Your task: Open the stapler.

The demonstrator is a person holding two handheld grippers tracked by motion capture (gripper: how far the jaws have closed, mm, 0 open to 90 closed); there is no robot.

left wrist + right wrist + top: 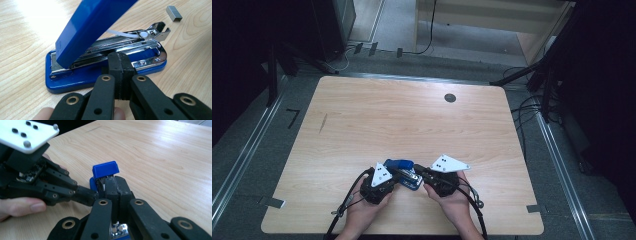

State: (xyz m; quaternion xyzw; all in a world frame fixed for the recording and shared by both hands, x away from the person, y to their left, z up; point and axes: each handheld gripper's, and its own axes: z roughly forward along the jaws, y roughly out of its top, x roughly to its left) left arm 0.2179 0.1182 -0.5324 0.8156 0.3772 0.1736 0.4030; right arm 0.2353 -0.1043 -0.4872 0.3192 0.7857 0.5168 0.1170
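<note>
A blue stapler [82, 32] lies on the wooden table [412, 120] near its front edge, with its lid tilted up off the chrome magazine [120, 45]. My left gripper [121, 63] is shut with nothing between its pads, and its tip rests against the stapler's base from the side. My right gripper [115, 183] is also shut and empty. It reaches along the stapler with its tip just under the raised blue lid [105, 169]. From above, the left gripper [396, 173] and right gripper [418, 171] meet at the stapler [402, 164]. The left gripper's tip [87, 193] comes in beside the right one.
A short strip of staples [174, 13] lies on the wood just beyond the stapler's front end. A dark round grommet [450, 98] sits near the table's far edge. Black frames and cables stand on the floor around the table.
</note>
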